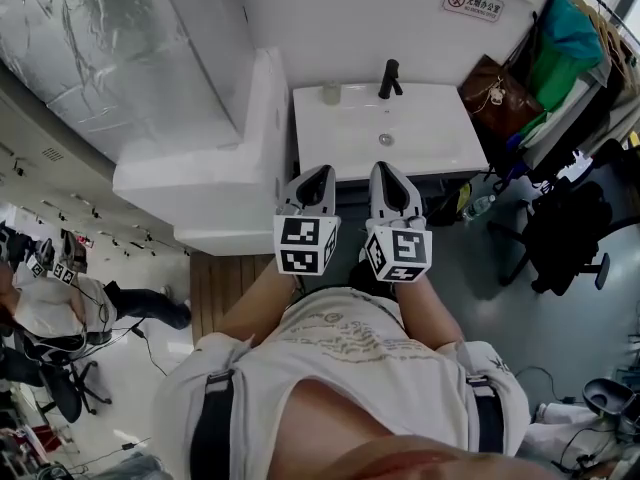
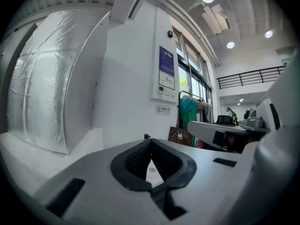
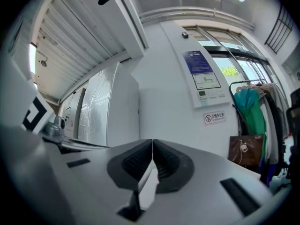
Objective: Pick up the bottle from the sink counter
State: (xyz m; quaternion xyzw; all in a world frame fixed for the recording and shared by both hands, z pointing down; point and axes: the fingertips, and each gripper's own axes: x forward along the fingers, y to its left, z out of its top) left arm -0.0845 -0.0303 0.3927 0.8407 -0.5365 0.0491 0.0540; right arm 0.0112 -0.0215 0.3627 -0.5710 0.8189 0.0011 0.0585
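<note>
Two tools are in play, and neither has reached the task's thing yet. The left tool [image 1: 320,171] and the right tool [image 1: 386,168] sit side by side at the near edge of the white table [image 1: 440,138] that holds the sink. In each gripper view the ribbed pads meet at the tips, so both are clenched with nothing between them.

The bottle [image 1: 331,93] is a small pale shape standing at the far left corner of the table, close to the wall. It is left of the black faucet [image 1: 389,78], apart from both tools and untouched.

By this reading the pick-up has not begun. Still to do: reach across the basin, spread one tool's jaws, close them round the bottle and lift it.
</note>
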